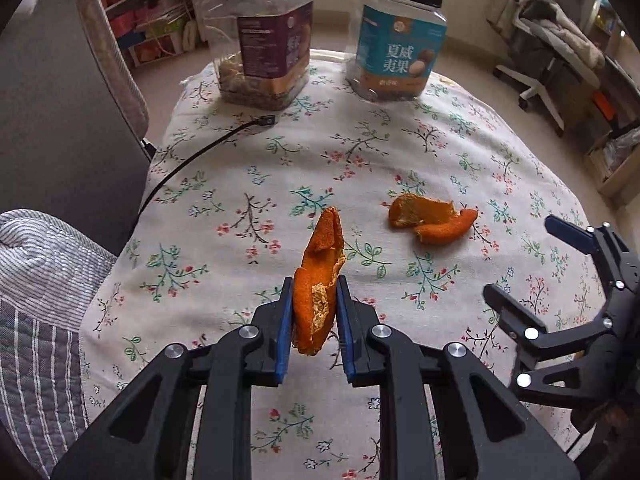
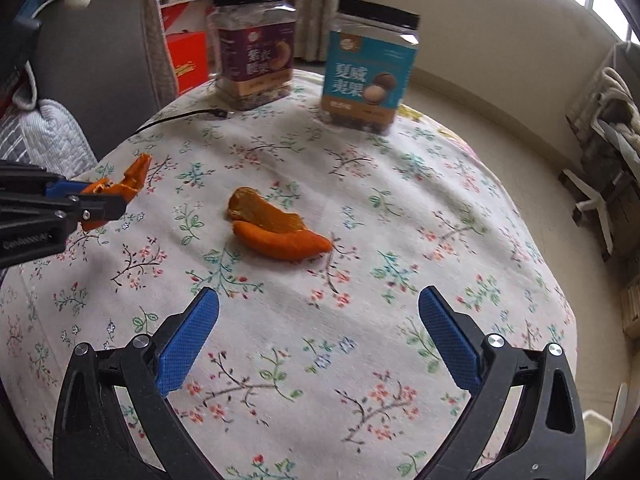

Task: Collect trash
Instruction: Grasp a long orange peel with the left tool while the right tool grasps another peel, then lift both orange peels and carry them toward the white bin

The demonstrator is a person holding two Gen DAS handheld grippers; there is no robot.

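My left gripper (image 1: 314, 292) is shut on a long piece of orange peel (image 1: 320, 272), which stands up between the blue pads above the floral tablecloth (image 1: 280, 168). In the right wrist view the same held peel (image 2: 132, 178) sticks out of the left gripper (image 2: 108, 196) at the far left. A second orange peel (image 1: 432, 220) lies on the cloth to the right of it. My right gripper (image 2: 318, 308) is open, with that lying peel (image 2: 276, 228) ahead of its spread fingers and apart from them. In the left wrist view the right gripper (image 1: 520, 256) shows at the right edge.
Two clear jars with black lids stand at the far edge of the table: a purple-labelled jar (image 1: 264, 40) and a blue-labelled jar (image 1: 396, 40). A black cable (image 1: 200, 152) runs over the cloth at the left. A grey chair back (image 1: 60, 100) stands left of the table.
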